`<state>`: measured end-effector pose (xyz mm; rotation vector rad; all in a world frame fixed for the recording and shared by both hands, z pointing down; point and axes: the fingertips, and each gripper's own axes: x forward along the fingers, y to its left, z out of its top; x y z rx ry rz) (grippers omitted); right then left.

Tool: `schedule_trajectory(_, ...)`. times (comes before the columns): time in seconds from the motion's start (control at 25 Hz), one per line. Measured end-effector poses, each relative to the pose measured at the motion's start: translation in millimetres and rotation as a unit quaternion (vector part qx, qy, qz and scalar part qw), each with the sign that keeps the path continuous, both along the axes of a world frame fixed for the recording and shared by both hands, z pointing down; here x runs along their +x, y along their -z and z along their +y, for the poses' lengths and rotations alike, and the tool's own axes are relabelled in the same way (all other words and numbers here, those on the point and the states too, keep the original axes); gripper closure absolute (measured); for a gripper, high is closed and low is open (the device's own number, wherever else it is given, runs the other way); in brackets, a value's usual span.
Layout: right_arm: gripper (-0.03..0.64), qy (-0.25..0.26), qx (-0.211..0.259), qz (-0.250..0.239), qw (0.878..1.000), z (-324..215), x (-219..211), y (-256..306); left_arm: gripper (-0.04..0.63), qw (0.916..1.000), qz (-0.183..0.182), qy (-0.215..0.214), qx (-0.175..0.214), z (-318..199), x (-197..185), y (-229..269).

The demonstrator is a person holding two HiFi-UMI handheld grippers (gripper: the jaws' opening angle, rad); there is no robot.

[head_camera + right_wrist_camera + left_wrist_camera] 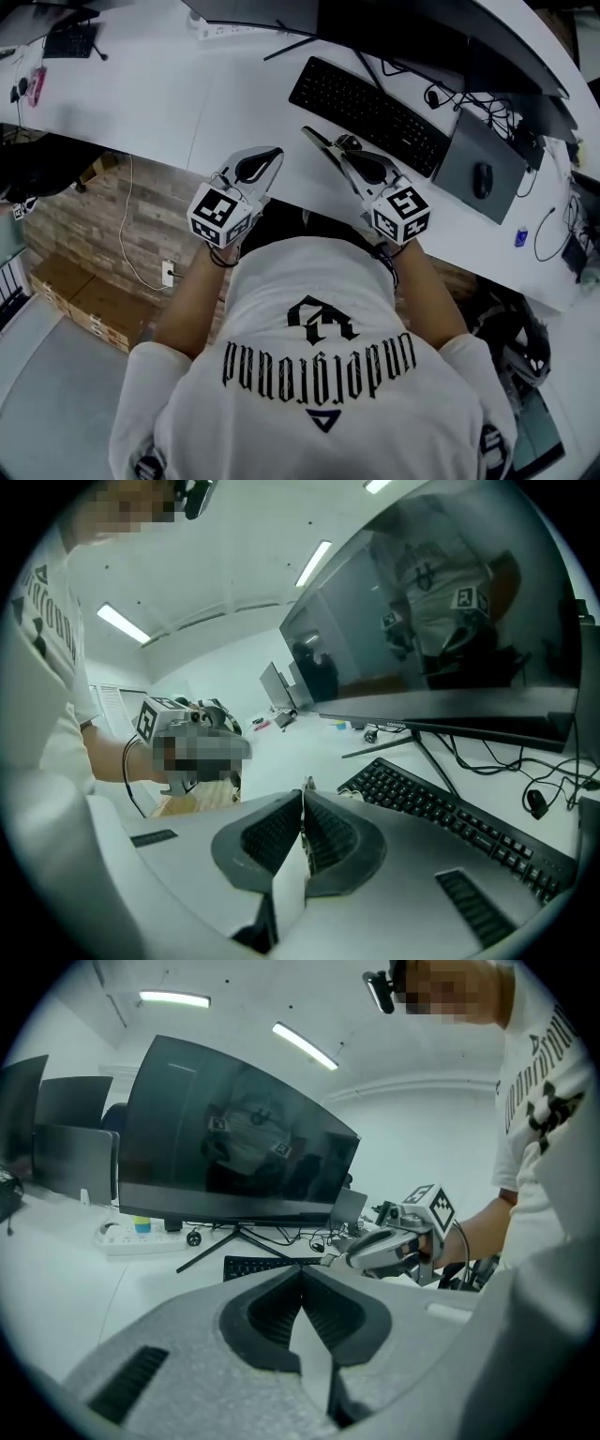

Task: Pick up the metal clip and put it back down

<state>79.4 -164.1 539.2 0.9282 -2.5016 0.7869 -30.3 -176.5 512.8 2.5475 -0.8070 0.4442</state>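
My right gripper (319, 143) hovers over the white desk (141, 103), just in front of the black keyboard (367, 112), shut on a small metal clip (306, 784). Only a thin silvery sliver of the clip pokes out past the closed jaw tips. In the left gripper view the right gripper (339, 1260) shows the same bright bit at its tip. My left gripper (270, 157) is held above the desk's front edge, left of the right one, with its jaws shut together (302, 1271) and nothing between them.
A wide curved monitor (234, 1138) on a stand rises behind the keyboard. A grey mouse pad with a mouse (482, 178), cables and a small blue item (520, 237) lie to the right. A power strip (141, 1237) sits at the back left. Wooden floor (94, 216) shows below the desk edge.
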Motion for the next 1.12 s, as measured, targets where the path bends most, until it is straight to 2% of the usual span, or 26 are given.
schedule_trajectory(0.36,0.597,0.032,-0.033,0.011,0.999,0,-22,-53,0.580,0.9996,-0.001,-0.003,-0.027,-11,-1,-41)
schedule_trajectory(0.72,0.597,0.025,-0.071,0.011,0.997,-2,-32,-99,0.580,0.9982,0.008,-0.010,-0.059,-11,-5,-69)
schedule_trajectory(1.12,0.597,0.014,-0.086,0.019,0.996,-7,-28,-128,0.580,0.9973,0.013,-0.007,-0.071,-16,-11,-82)
